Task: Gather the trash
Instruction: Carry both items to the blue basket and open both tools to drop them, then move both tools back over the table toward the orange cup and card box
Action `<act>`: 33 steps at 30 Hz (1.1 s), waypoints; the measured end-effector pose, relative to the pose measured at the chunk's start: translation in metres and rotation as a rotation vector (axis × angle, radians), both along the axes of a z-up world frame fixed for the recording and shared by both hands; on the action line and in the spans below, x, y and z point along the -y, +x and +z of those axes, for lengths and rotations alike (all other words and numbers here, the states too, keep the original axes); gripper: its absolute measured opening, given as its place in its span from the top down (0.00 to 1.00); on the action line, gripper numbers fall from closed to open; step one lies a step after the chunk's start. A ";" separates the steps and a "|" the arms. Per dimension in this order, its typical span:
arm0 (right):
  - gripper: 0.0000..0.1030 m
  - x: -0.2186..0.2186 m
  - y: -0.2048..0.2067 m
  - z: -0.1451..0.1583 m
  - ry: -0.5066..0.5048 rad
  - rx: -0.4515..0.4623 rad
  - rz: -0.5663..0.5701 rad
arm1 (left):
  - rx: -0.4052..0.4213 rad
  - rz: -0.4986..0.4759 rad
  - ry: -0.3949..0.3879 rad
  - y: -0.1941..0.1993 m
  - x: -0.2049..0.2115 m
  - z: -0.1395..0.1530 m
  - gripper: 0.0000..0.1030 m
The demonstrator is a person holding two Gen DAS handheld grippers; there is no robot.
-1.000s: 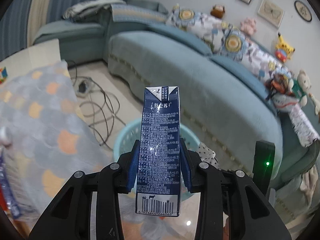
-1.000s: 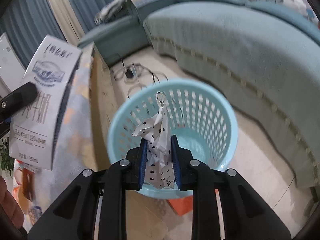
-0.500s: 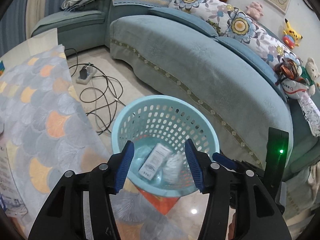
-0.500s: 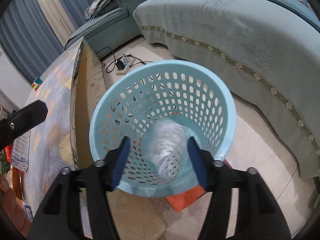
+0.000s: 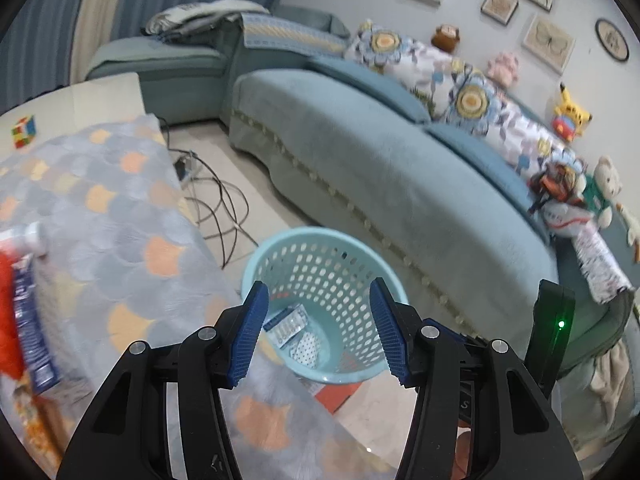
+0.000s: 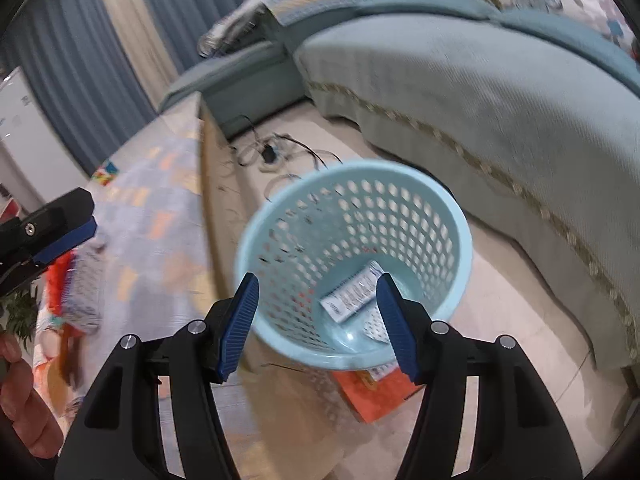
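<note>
A light blue perforated basket stands on the floor between the table and the sofa. In its bottom lie a blue and white milk carton and a white spotted wrapper. My left gripper hangs open above the basket's near rim with nothing between its pads. Over the basket, my right gripper is open too, with nothing in it. One of the left gripper's fingers shows at the left edge of the right wrist view.
A table under a scale-pattern cloth holds red and blue packets and a colour cube. A teal sofa runs behind the basket. Cables and a power strip lie on the floor. An orange box sits under the basket.
The left gripper opened and its blue carton fell into the basket. The right gripper opened and dropped the spotted wrapper there. Both grippers then lifted and drew back from the basket.
</note>
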State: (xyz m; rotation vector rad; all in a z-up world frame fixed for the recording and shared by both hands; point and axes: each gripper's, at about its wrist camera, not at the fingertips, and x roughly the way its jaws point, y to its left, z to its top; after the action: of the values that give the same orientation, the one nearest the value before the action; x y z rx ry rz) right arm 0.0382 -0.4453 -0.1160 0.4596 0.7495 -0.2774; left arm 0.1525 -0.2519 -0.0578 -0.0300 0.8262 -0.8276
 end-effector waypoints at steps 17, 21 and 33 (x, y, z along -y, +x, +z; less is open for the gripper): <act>0.44 -0.180 0.001 0.045 -0.027 0.115 0.436 | 0.132 0.460 0.186 -0.071 -0.236 0.035 0.41; 0.44 -0.213 0.002 0.023 -0.062 0.045 0.529 | 0.137 0.501 0.341 -0.083 -0.257 0.006 0.35; 0.44 -0.262 0.004 -0.016 -0.141 -0.109 0.812 | 0.112 0.457 0.583 -0.070 -0.244 -0.054 0.33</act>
State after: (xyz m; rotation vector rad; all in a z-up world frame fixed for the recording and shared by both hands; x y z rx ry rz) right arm 0.0423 -0.1837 -0.1316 -0.0166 0.9552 0.4067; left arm 0.0829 -0.0078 -0.1123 0.3293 0.8842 -0.1395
